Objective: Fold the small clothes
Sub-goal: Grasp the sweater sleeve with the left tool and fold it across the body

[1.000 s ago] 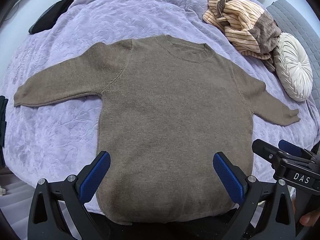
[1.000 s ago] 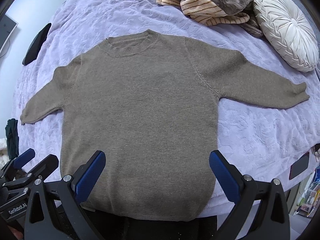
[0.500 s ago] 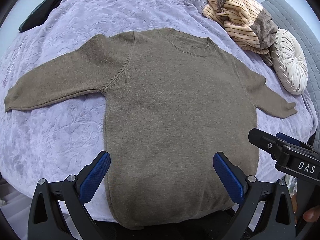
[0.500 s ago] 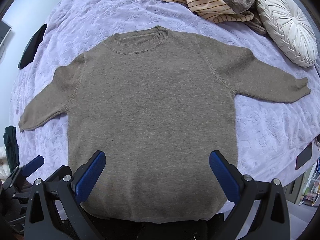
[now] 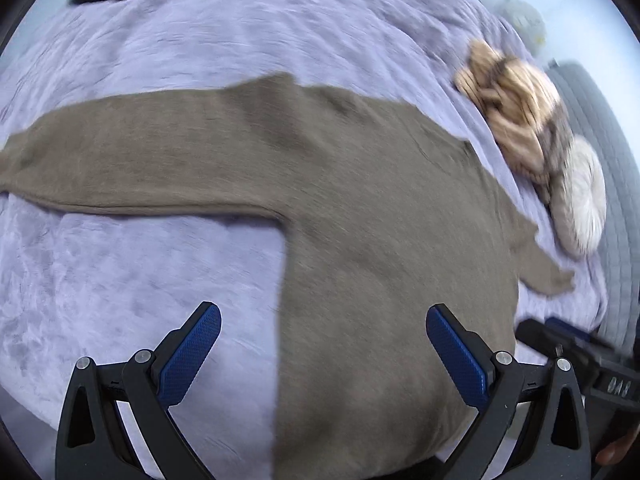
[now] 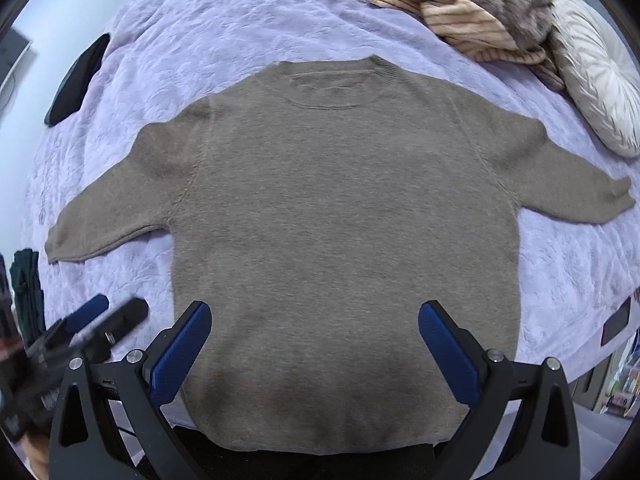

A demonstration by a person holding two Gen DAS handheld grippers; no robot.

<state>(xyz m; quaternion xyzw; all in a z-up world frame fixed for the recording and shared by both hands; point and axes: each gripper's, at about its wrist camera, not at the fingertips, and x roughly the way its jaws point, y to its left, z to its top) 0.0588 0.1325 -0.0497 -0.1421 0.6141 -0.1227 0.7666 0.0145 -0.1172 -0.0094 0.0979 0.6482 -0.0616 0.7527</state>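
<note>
A taupe knitted long-sleeved sweater (image 6: 344, 240) lies flat, sleeves out (left view blurred), on the lavender quilted bedspread (image 6: 224, 40). Above its hem, the left gripper (image 5: 320, 356) and right gripper (image 6: 316, 348) are both spread wide, empty.

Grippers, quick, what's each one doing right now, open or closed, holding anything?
Left gripper: open, holding nothing, above the brown sweater.
Right gripper: open, holding nothing.
</note>
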